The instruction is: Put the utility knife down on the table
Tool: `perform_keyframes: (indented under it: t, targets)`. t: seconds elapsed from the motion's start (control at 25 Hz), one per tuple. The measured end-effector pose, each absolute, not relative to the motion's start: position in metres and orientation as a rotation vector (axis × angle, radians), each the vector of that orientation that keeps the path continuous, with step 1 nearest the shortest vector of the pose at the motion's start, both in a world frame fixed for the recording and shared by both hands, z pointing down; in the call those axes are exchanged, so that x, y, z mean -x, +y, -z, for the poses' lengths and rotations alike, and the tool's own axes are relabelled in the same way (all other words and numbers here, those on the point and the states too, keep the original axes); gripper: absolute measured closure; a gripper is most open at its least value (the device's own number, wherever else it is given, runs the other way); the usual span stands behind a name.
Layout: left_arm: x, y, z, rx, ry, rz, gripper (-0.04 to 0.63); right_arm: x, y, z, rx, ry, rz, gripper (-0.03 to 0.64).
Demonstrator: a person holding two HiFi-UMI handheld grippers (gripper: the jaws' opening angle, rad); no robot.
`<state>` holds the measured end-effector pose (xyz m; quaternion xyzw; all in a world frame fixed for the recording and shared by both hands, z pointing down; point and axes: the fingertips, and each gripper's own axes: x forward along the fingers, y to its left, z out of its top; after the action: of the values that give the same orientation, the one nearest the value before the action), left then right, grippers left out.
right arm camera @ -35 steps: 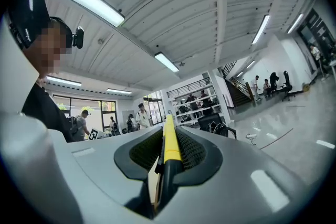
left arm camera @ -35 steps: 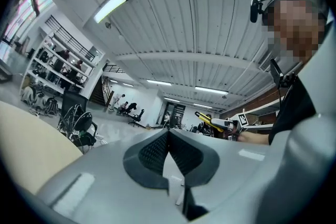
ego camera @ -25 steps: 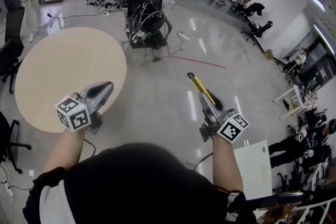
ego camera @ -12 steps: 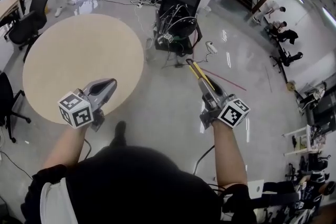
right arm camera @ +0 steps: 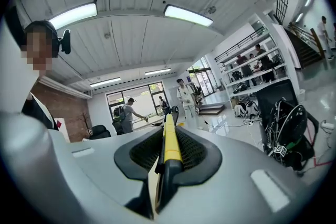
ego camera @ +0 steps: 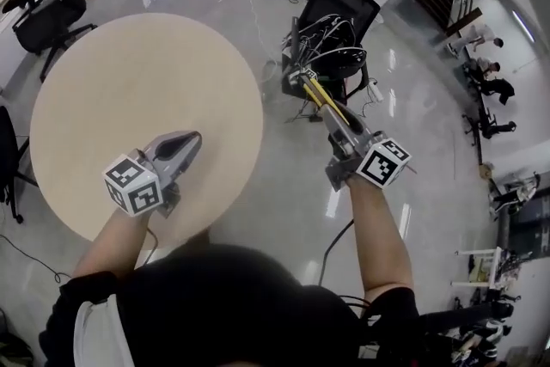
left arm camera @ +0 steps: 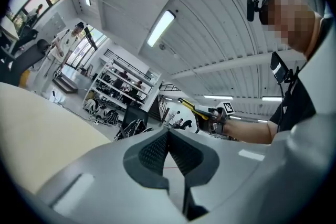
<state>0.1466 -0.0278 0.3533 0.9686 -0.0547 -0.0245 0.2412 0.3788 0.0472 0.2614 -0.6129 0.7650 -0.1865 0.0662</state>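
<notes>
**Knife held clear of the table, right of its edge**

A round tabletop of pale beige, matte and smooth point(ego camera: 129, 90), is seen at left in the head view. Above its near right rim the left gripper point(ego camera: 187, 142) is held, a grey moulded shell with a cube of black-and-white square markers at its rear. In the left gripper view its ribbed dark pads point(left arm camera: 157, 149) are pressed tip to tip with nothing between them.

A glossy grey floor point(ego camera: 284, 176) lies between table and right arm. Over it the right gripper point(ego camera: 342, 126) is clenched on the utility knife point(ego camera: 316, 94), a slim yellow-and-black handle gripped at its rear and projecting past the jaws, off the table, toward a black mesh office chair draped in cables point(ego camera: 339, 21).

Only the right gripper view shows the knife edge-on between the pads point(right arm camera: 169, 147), with a brick wall and window beyond. Only the left gripper view shows it side-on.
</notes>
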Motion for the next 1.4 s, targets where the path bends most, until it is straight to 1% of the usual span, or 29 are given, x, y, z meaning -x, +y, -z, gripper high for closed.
perform_keyframes:
  t: [0.28, 0.52, 0.76, 1.08, 1.24, 1.4]
  targets:
    - [-0.151, -0.104, -0.417, -2.551, -0.245, 0.028, 0.597, -0.399, -0.121, -0.324, 1.721, 2.420, 0.681, 0.525]
    - [-0.116, -0.175, -0.466, -2.470, -0.387, 0.002, 0.598, -0.385, -0.269, -0.383, 1.612, 2.501, 0.729, 0.525]
    - [-0.082, -0.225, -0.498, -2.393, -0.539, -0.016, 0.597, -0.361, -0.388, -0.440, 1.505, 2.560, 0.802, 0.525]
    - [-0.042, -0.266, -0.548, -2.331, -0.631, -0.041, 0.597, -0.334, -0.509, -0.532, 1.517, 2.611, 0.908, 0.525]
    - [-0.022, -0.280, -0.573, -2.308, -0.653, -0.039, 0.597, -0.307, -0.550, -0.576, 1.493, 2.657, 0.958, 0.525]
    - [-0.013, -0.289, -0.589, -2.285, -0.664, -0.028, 0.597, -0.300, -0.588, -0.605, 1.504, 2.678, 0.979, 0.525]
